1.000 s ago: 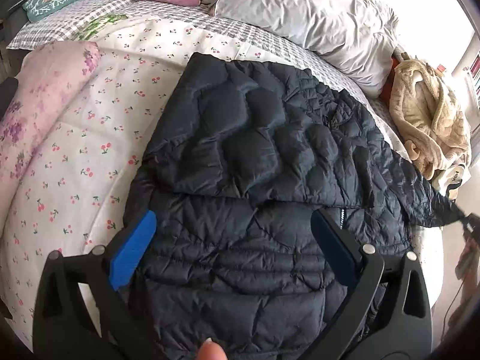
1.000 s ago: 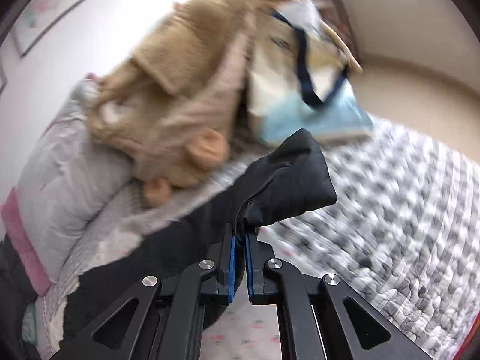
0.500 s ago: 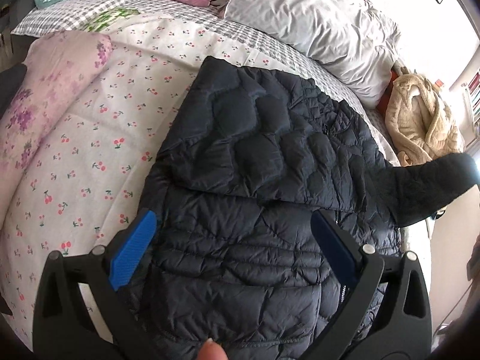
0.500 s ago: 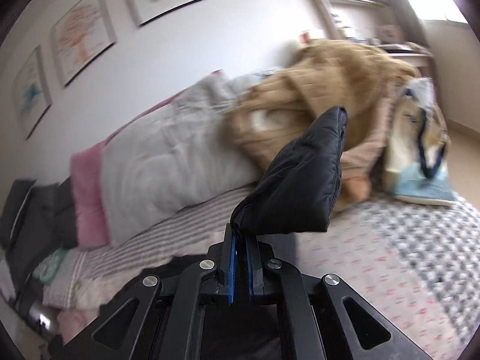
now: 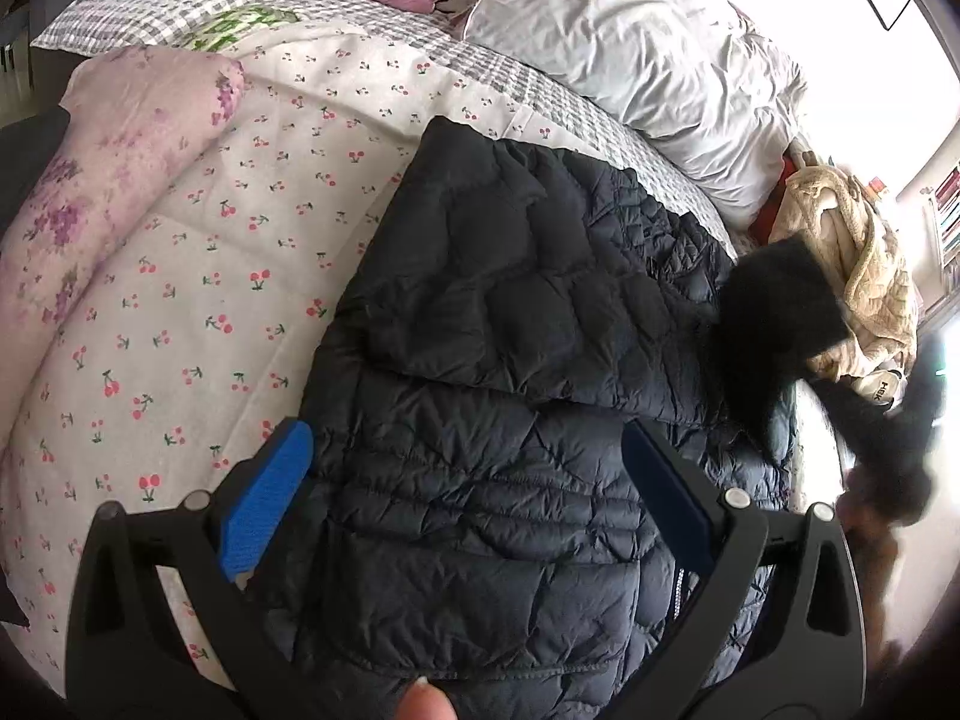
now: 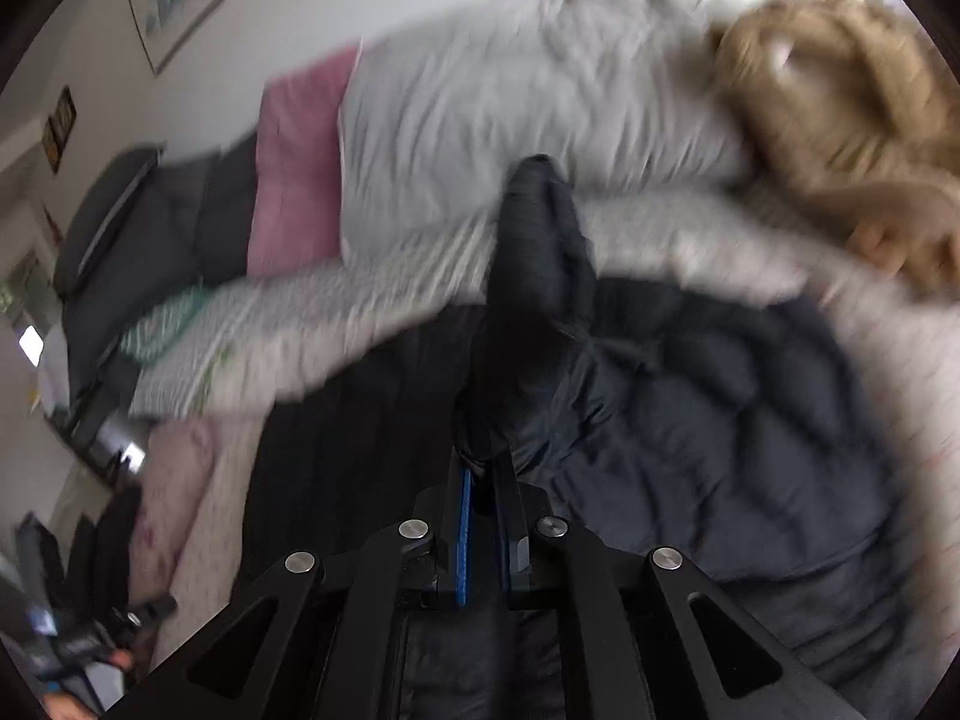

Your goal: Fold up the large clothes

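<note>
Currently a dark quilted puffer jacket (image 5: 510, 360) lies on the cherry-print bed (image 5: 198, 300). The right gripper (image 6: 483, 516), jaws pinching its sleeve (image 6: 540, 252), carries it over the jacket's body; next, lay it flat and let go. The left gripper (image 5: 468, 504) hovers above the hem, jaws wide.

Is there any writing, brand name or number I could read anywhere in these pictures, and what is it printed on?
"HBK", as far as it can be made out: dark letters on a white object at the bed's right edge, below the beige fleece robe; what the object is cannot be told.
Framed pictures on the wall: no words can be read, too blurred.
Book spines on a shelf: too small to read.
Dark quilted jacket: no label shows.
</note>
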A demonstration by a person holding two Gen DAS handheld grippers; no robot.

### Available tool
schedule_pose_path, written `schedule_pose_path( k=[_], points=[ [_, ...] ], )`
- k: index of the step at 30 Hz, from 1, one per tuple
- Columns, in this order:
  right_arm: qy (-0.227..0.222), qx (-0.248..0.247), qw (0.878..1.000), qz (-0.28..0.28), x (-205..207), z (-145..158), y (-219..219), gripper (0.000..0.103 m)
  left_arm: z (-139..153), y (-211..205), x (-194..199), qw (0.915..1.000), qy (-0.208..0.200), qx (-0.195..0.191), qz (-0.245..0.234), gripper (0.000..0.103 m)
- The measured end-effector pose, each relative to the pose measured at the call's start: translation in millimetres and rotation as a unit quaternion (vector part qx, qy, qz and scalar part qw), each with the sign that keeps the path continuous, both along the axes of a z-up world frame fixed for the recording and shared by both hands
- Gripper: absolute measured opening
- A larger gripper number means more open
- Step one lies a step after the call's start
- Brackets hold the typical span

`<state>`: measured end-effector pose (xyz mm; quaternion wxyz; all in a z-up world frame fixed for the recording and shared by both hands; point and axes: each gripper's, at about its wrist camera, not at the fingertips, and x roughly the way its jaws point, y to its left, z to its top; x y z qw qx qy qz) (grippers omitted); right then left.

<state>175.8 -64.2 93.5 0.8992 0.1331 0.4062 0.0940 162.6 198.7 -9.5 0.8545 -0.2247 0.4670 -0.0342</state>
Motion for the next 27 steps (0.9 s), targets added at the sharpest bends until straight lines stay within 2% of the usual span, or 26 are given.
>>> schedule_pose_path(
  k=[2, 5, 6, 8, 10, 13, 14, 16, 18, 19, 22, 27],
  points=[
    [0.044, 0.011, 0.999, 0.011, 7.9, -32.6, 9.1, 0.011, -1.3, 0.2, 1.4, 1.0, 0.004, -0.003, -0.003, 0.102],
    [0.118, 0.017, 0.992, 0.045, 24.3, -70.2, 17.0, 0.021, -3.4, -0.5, 3.5, 0.9999, 0.01, -0.005, -0.007, 0.102],
    [0.141, 0.026, 0.988, 0.056, 26.1, -78.7, 16.2, 0.029, -4.2, -0.9, 4.4, 0.9999, 0.012, -0.005, -0.008, 0.102],
    [0.157, 0.049, 0.983, 0.079, 26.0, -87.1, 17.8, 0.037, -5.7, -1.1, 6.2, 0.9998, 0.016, -0.003, -0.01, 0.102],
    [0.146, 0.06, 0.983, 0.092, 22.9, -81.9, 20.8, 0.071, -7.3, -1.7, 7.6, 0.9998, 0.02, 0.0, -0.01, 0.102],
    [0.111, 0.086, 0.984, 0.105, 22.0, -66.4, 24.3, 0.073, -9.3, -3.5, 8.8, 0.9996, 0.024, 0.003, -0.011, 0.102],
    [0.089, 0.097, 0.987, 0.092, 24.0, -59.6, 22.0, 0.073, -10.3, -4.3, 8.7, 0.9996, 0.025, 0.004, -0.012, 0.102],
    [0.036, 0.086, 0.995, 0.041, 28.1, -47.6, 13.6, 0.073, -12.0, -6.6, 7.7, 0.9994, 0.029, 0.008, -0.015, 0.102],
    [0.012, 0.057, 0.998, -0.025, 38.8, -46.6, 3.2, 0.072, -12.6, -8.8, 5.8, 0.9993, 0.032, 0.01, -0.019, 0.102],
    [0.015, 0.047, 0.997, -0.051, 47.1, -51.9, -0.8, 0.071, -12.1, -10.2, 4.8, 0.9992, 0.032, 0.012, -0.021, 0.102],
    [0.044, 0.017, 0.996, -0.076, 65.3, -71.4, 4.1, 0.065, -9.5, -15.4, 3.8, 0.9988, 0.03, 0.019, -0.033, 0.102],
    [0.04, -0.059, 0.997, -0.011, 55.9, -84.7, 58.2, 0.066, -7.6, -22.5, 3.5, 0.9981, 0.028, 0.033, -0.045, 0.102]
  ],
)
